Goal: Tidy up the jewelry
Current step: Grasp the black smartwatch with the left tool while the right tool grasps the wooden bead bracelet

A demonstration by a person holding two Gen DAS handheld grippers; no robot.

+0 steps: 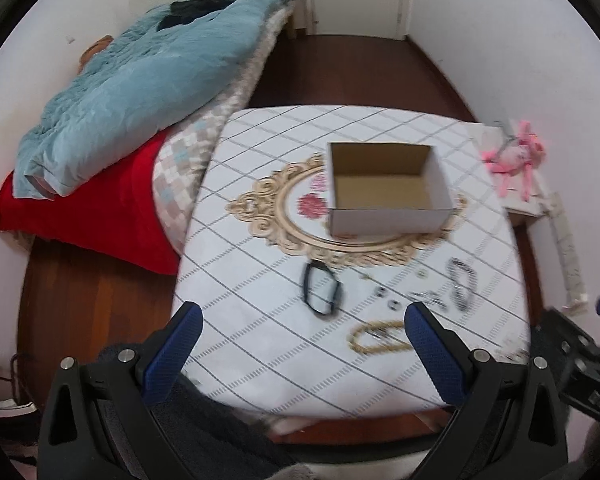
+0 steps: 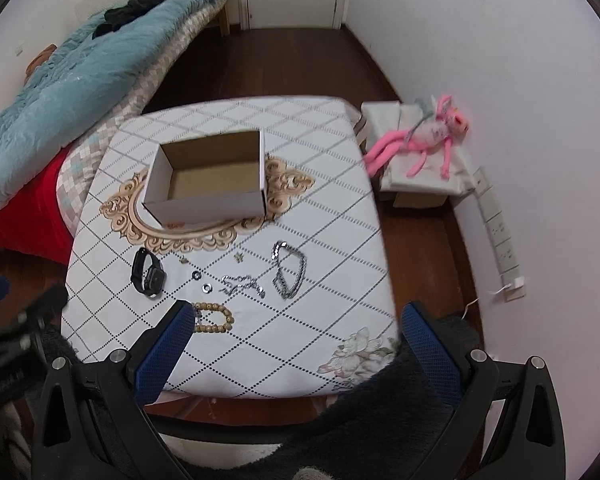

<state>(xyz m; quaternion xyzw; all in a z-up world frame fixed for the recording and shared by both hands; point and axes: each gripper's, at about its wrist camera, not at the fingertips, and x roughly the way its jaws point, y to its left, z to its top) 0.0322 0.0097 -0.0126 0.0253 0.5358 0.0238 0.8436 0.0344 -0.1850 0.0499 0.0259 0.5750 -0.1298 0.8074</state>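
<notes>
Jewelry (image 2: pixel 244 284) lies spread on the table (image 2: pixel 320 280) ahead of both wide-apart, empty hand-held grippers (image 2: pixel 296 344).

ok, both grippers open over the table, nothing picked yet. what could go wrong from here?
1. The thin silver chain lies tangled near two small rings; a pinch may drag both.
2. The wooden bead bracelet sits partly behind the right hand-held gripper finger, so it could get nudged.
3. The left wrist view is blurred, making aim uncertain.
</notes>
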